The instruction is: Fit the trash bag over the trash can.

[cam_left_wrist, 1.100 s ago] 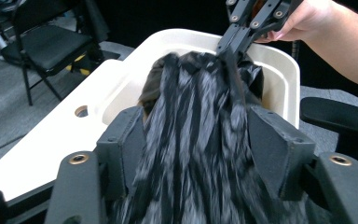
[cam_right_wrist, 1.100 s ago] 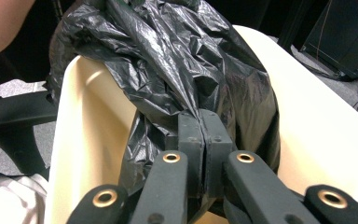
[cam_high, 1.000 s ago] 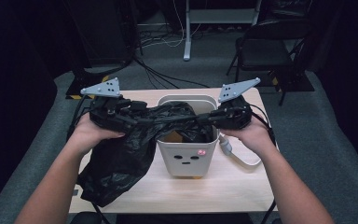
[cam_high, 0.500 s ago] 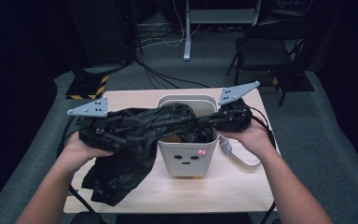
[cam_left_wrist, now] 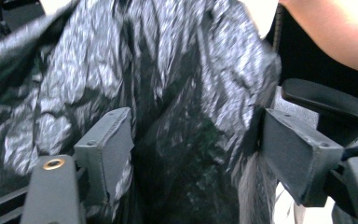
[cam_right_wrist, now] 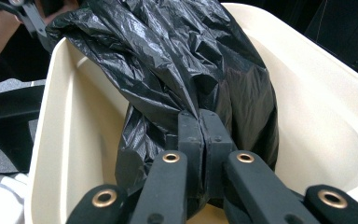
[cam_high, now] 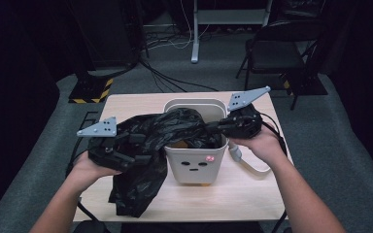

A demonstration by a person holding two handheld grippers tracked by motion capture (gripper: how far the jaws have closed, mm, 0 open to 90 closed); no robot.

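Surface: I see a pale wooden surface [cam_high: 252,194], bare along its near edge, standing on grey carpet.
Room: dark around me; a black chair [cam_high: 277,53] sits beyond the far right corner, cables run over the floor behind, and a yellow-and-black striped base [cam_high: 90,90] lies off the far left corner.
Container: a cream bin [cam_high: 197,167] with a small face on its front stands upright near the middle of the surface, slightly right of centre.
Contents: a black plastic bag [cam_high: 148,145] lies across the bin's mouth; part of it dips inside against the cream wall, and the rest spills over the left rim and hangs down to the surface beside the bin. Something orange shows just under the bag inside the rim; I cannot tell what it is.
Left hand-held gripper [cam_left_wrist: 196,154]: at the left of the bin, low by the draped bag. Its jaws have just been opening and stand apart, with the bag's folds between them and not pinched.
Right hand-held gripper [cam_right_wrist: 199,140]: over the bin's right rim, jaws clamped together on a gathered fold of the bag.
Beside the bin: a pale cable loop [cam_high: 247,162] lies on the surface at its right.
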